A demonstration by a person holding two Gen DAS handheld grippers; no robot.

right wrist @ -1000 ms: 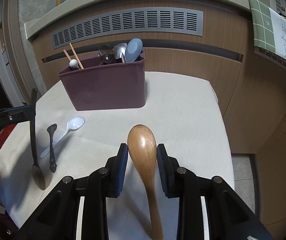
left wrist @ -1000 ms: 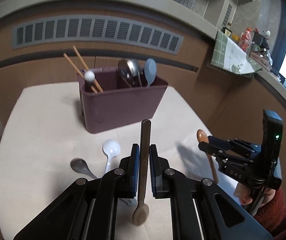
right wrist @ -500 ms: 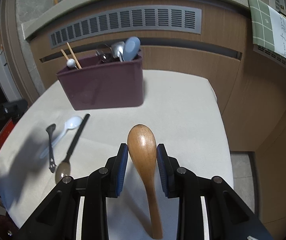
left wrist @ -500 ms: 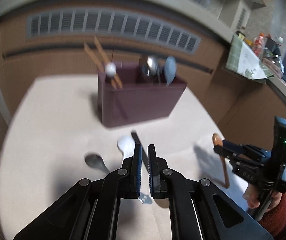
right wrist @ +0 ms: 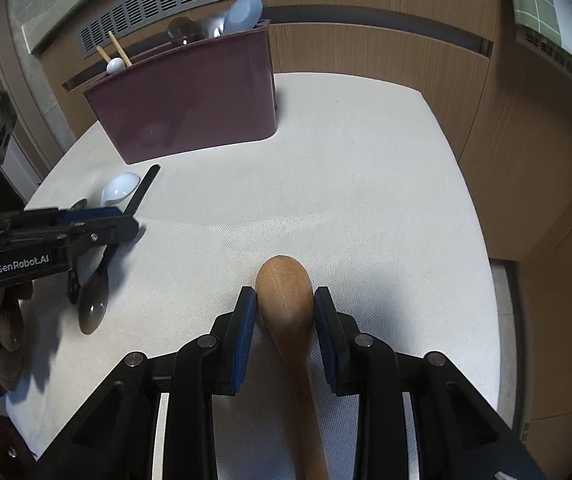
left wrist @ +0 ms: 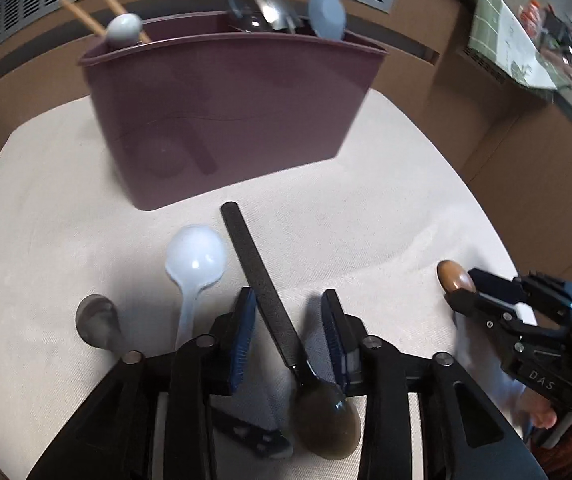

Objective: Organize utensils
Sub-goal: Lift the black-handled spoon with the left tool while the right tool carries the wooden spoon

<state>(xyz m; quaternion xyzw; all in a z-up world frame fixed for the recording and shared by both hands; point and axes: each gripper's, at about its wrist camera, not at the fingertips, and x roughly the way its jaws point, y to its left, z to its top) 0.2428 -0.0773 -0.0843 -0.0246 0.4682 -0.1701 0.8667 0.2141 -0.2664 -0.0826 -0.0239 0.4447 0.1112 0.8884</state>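
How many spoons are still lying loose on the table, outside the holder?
3: a white spoon, a small dark spoon left of it, and a black-handled spoon between the open left hand-held gripper fingers.

A table [left wrist: 386, 184] covered by a cream woven cloth [right wrist: 366, 200] is seen in both views. A maroon plastic caddy [left wrist: 221, 112] is stood on the cloth toward the far side. In front of it, a black-handled spoon [left wrist: 261, 280] is laid flat, its handle pointed toward the caddy and its dark bowl nearest the camera. A white plastic spoon [left wrist: 195, 260] is laid just beside it on the left, and a small grey spoon [left wrist: 97, 320] is laid further left. A dark perforated utensil end [left wrist: 245, 436] is partly seen beneath the near edge of the view.
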